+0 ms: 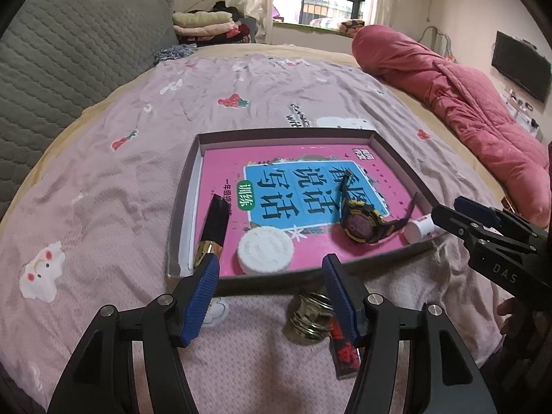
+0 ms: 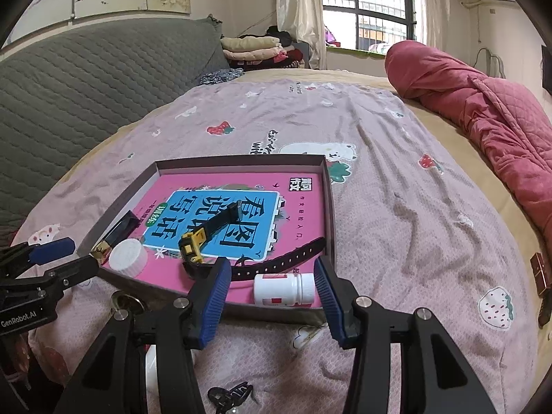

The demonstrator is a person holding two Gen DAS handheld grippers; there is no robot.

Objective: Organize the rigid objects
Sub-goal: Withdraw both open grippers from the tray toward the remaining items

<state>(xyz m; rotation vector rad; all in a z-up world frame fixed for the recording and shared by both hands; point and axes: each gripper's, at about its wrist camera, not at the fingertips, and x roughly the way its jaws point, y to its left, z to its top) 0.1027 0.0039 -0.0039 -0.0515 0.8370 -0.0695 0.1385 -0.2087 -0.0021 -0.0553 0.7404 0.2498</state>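
White bottle (image 2: 283, 289) unclamped between parted right gripper (image 2: 272, 286) pads; keyring (image 1: 308, 317) only under left gripper (image 1: 270, 284), open, empty

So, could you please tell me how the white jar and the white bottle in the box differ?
The white jar is squat and wide; the white bottle is slimmer and longer. The jar stands on its flat end; the bottle lies on its side. Both are white and sit near the box's front edge.
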